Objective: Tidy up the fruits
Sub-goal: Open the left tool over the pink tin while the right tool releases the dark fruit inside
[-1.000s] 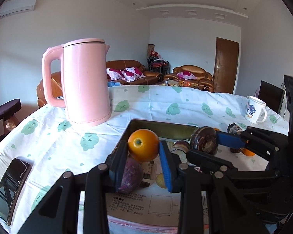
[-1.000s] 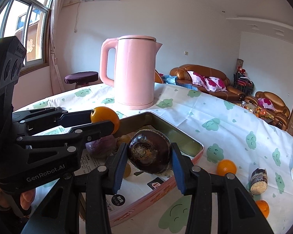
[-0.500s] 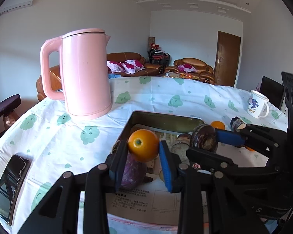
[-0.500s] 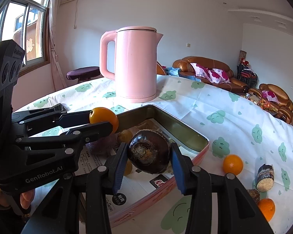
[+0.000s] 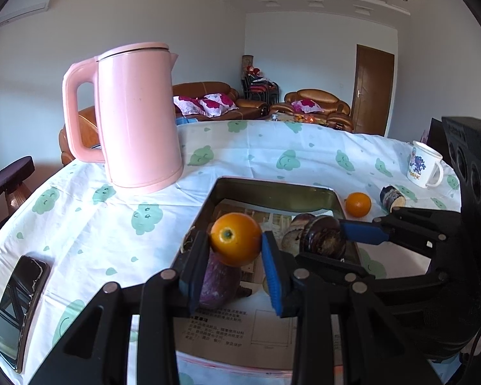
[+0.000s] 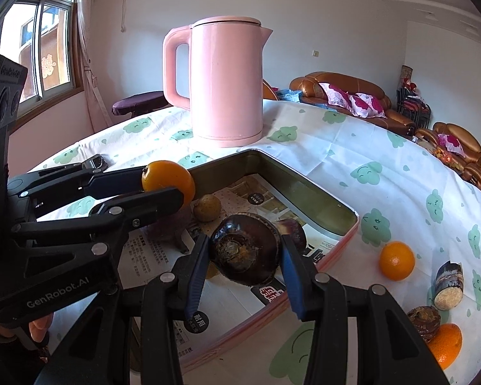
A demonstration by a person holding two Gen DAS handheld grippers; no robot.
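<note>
My left gripper (image 5: 235, 245) is shut on an orange (image 5: 235, 238), held above the pink-rimmed metal tray (image 5: 272, 192). My right gripper (image 6: 243, 252) is shut on a dark brown round fruit (image 6: 245, 250), also over the tray (image 6: 308, 199). Each gripper shows in the other's view: the right one with its brown fruit (image 5: 324, 237), the left one with its orange (image 6: 168, 181). Lying in the paper-lined tray are a purple fruit (image 5: 218, 279), a small yellow-brown fruit (image 6: 208, 207) and a dark cut piece (image 6: 293, 231).
A pink kettle (image 5: 138, 125) stands behind the tray. A phone (image 5: 17, 308) lies at the left table edge, a mug (image 5: 423, 168) at the far right. On the cloth right of the tray lie two oranges (image 6: 396, 260) (image 6: 445, 345), a cut dark piece (image 6: 449, 285) and a brown fruit (image 6: 425, 319).
Both wrist views have tipped slightly downward, so the tray and the table fill more of each frame. Both grips are unchanged.
</note>
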